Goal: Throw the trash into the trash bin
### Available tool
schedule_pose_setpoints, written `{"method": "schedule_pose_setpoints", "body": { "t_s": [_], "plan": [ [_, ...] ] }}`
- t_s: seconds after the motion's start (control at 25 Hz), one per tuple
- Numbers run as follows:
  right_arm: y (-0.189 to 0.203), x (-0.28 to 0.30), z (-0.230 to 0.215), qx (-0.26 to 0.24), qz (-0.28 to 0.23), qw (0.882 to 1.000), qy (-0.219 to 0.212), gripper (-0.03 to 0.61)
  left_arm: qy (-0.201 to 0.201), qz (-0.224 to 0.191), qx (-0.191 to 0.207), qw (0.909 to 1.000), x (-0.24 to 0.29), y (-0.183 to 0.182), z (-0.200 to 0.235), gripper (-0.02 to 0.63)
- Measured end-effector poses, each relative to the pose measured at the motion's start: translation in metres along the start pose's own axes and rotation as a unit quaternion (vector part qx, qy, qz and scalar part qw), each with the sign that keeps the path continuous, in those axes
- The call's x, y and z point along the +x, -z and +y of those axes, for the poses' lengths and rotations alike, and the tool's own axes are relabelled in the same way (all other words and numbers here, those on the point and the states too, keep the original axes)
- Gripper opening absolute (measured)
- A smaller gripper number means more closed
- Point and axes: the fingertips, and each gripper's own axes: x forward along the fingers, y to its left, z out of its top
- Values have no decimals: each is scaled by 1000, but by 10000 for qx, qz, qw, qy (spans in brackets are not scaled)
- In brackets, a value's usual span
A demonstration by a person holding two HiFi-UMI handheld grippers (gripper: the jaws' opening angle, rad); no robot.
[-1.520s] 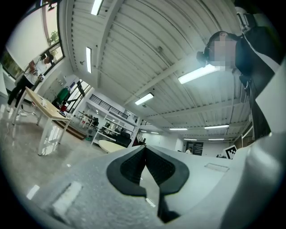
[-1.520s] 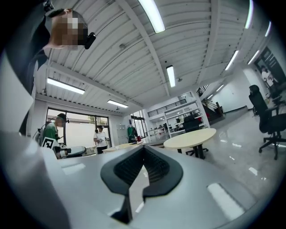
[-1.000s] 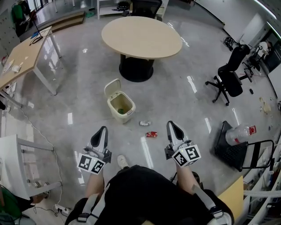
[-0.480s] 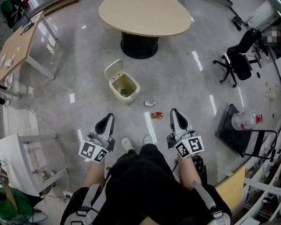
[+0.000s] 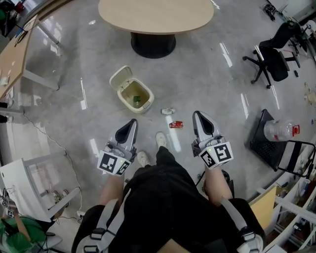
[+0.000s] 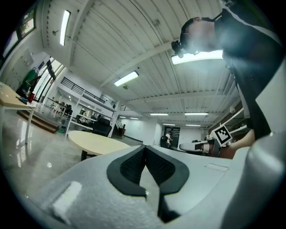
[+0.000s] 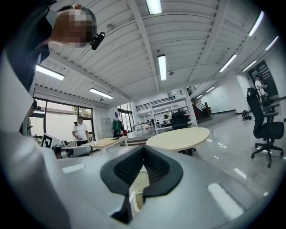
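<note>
An oval beige table [image 5: 155, 15] stood on a black pedestal across the glossy grey floor [image 5: 197, 84]. A black office chair [image 5: 274, 62] stood well to its right, a wooden desk [image 5: 12, 54] to its left. A clear bottle [image 5: 280, 131] lay on a black folding seat [image 5: 259, 148].

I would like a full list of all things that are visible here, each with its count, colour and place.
round beige table: 1, beige, top centre
cream plastic trash bin, lid open: 1, cream, floor below the table
small silver piece of trash: 1, silver, floor right of the bin
small red piece of trash: 1, red, floor just below the silver one
black office chair: 1, black, upper right
clear plastic bottle: 1, clear, on a black seat, right edge
wooden desk: 1, light brown, left edge
white shoes: 2, white, between the grippers
left gripper: 1, grey, lower left, jaws together, empty
right gripper: 1, grey, lower right, jaws together, empty
</note>
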Motion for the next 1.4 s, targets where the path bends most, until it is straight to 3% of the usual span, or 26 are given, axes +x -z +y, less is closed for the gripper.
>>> {"method": "schedule_pose_setpoints", "body": {
  "t_s": [0.16,0.32,0.48,0.84,1.4],
  "plan": [
    [5,33,-24,-214,76,9994,-249,5,113,193,80,9997,34,19,3,2],
    [29,68,-47,-113,195,9991,-363,5,158,419,269,9986,64,47,18,2],
    [64,86,-53,-192,417,9978,-481,5,283,557,23,9980,76,81,23,1],
    [203,88,-70,-290,921,9941,-487,5,509,752,-153,9958,65,183,30,1],
    [395,158,-140,-945,107,9942,-497,5,1071,200,351,9934,86,398,85,2]
  ]
}}
